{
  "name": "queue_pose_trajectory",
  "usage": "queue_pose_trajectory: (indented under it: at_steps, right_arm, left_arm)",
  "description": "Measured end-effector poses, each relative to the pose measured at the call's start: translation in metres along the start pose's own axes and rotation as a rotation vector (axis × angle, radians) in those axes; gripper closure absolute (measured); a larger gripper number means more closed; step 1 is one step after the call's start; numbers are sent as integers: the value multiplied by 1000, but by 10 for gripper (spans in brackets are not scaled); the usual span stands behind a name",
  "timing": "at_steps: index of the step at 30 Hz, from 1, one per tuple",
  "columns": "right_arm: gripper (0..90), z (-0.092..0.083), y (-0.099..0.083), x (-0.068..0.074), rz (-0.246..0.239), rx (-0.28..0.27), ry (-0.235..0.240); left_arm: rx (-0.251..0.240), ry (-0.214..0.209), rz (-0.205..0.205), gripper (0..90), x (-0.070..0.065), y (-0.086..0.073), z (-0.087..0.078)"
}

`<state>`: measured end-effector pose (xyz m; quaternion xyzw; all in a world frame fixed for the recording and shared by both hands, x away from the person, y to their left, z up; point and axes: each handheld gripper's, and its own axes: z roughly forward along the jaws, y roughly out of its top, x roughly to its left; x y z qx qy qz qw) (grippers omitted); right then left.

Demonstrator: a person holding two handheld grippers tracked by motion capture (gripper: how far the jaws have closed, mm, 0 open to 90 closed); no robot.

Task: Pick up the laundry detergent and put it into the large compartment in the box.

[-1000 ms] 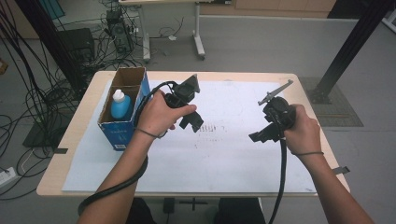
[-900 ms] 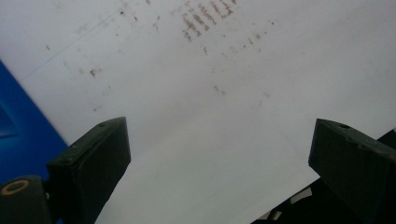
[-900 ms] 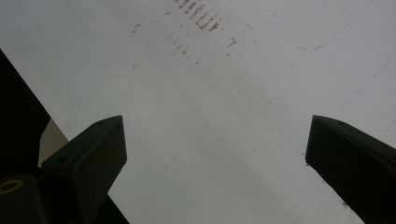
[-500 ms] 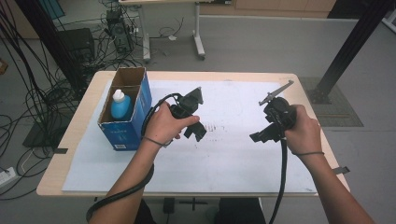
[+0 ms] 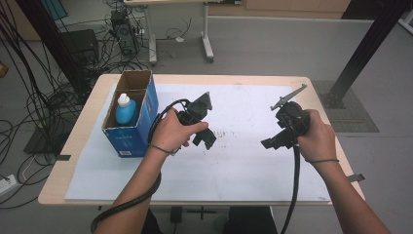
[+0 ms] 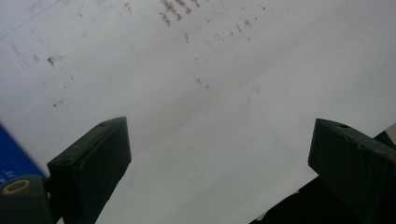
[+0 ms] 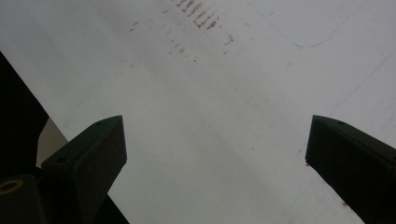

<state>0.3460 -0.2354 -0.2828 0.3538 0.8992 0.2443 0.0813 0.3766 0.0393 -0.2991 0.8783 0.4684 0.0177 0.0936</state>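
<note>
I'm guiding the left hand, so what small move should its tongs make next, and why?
Probably swing the left tongs leftward toward the blue bottle standing in the open cardboard box: they gape open over bare white sheet, holding nothing, and the box is the nearest thing.

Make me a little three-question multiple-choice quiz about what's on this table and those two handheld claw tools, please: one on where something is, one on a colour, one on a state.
1. Where does the bottle stand?
A. inside the cardboard box
B. on the white sheet
C. on the floor

2. What colour is the bottle's body?
A. red
B. blue
C. green

3. How are the jaws of the left gripper and the right gripper?
A. both shut on something
B. one open, one shut
C. both open, nothing between them

Answers: 1 A, the high view shows the bottle in the open-topped box at the table's left. 2 B, blue body, white cap. 3 C, each gripper view shows bare sheet in a wide gap.
</note>
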Motion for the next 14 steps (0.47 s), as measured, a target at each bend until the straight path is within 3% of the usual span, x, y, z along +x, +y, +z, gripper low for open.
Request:
queue_pose_trajectory:
  at_steps: [14]
  right_arm:
    - [53,-5,-3,4,4,-14,-4]
  left_arm:
    - [-11,-4,-6,63,1,-4,-4]
